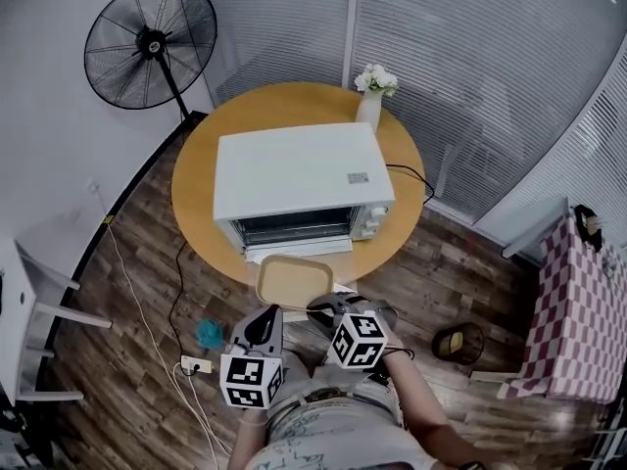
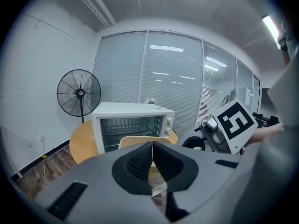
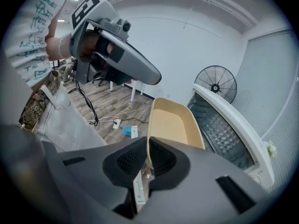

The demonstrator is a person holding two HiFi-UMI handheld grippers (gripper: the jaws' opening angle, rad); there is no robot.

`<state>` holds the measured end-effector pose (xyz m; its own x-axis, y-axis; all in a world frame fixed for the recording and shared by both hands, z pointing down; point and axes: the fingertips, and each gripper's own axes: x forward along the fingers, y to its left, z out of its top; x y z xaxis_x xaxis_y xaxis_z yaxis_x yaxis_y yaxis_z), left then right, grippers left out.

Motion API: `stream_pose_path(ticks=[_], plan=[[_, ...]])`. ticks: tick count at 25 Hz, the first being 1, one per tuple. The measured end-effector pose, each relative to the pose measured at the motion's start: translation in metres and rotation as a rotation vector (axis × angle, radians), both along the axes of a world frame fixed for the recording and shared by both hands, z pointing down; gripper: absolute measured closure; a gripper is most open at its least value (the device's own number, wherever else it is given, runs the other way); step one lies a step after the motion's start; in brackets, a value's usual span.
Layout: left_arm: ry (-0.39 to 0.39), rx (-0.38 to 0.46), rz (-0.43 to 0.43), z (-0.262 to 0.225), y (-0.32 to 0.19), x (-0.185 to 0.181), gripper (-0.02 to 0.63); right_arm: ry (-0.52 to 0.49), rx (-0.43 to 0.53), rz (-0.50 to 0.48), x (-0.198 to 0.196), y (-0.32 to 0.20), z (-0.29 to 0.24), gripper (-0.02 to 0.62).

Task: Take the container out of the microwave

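Observation:
A white microwave oven (image 1: 299,174) stands on a round wooden table (image 1: 196,204) with its door (image 1: 299,250) folded down. The beige tray-like container (image 1: 294,282) hangs outside it, just past the table's near edge. My right gripper (image 1: 318,306) is shut on the container's near rim; in the right gripper view the rim (image 3: 175,122) runs between the jaws of that gripper (image 3: 147,155). My left gripper (image 1: 265,313) sits to the left of the tray, shut with nothing in it. From the left gripper (image 2: 152,146) I see the oven (image 2: 133,125) and the container (image 2: 140,143) ahead.
A black standing fan (image 1: 150,42) is at the back left, and a vase of white flowers (image 1: 372,91) stands behind the oven. On the wood floor lie a power strip (image 1: 196,365) and a small basket (image 1: 458,343). A checkered table (image 1: 578,311) is at right.

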<state>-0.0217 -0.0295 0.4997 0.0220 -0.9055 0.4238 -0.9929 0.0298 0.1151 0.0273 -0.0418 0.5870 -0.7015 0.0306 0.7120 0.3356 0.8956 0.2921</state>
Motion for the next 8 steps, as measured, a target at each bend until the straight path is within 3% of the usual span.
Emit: stream_pose_path(ticks=[8], plan=[[0.003, 0.000, 0.004, -0.0004, 0.0006, -0.0015, 0.592, 0.014, 0.000, -0.003, -0.0004, 0.0016, 0.0021, 0.588]])
